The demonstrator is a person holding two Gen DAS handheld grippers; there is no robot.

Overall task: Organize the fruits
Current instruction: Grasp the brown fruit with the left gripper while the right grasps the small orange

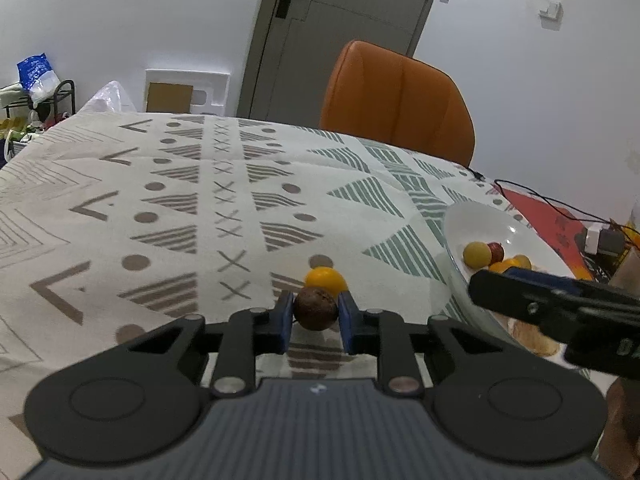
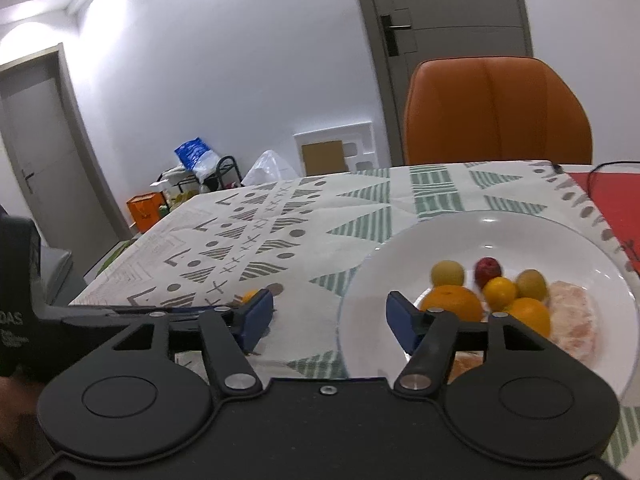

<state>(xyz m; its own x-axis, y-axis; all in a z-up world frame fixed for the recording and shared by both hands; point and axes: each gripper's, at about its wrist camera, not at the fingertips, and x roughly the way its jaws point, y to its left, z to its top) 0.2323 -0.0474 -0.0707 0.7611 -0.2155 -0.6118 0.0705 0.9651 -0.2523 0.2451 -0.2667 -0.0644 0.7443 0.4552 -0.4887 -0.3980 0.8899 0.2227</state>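
My left gripper (image 1: 315,314) is shut on a small dark brown round fruit (image 1: 315,309), held just above the patterned tablecloth. A yellow-orange fruit (image 1: 325,279) lies on the cloth right behind it; its edge also shows in the right wrist view (image 2: 250,295). A white plate (image 2: 520,236) at the right holds several small fruits: oranges (image 2: 452,303), a yellow one (image 2: 447,273), a red one (image 2: 487,269) and peeled pinkish segments (image 2: 573,320). My right gripper (image 2: 330,316) is open and empty, its fingers over the plate's left rim. The plate also shows in the left wrist view (image 1: 484,220).
An orange chair (image 1: 396,100) stands at the table's far side. A red mat (image 1: 544,216) with black cables and an adapter (image 1: 600,240) lies right of the plate. Bags and a rack (image 2: 200,176) stand on the floor beyond the table's left end.
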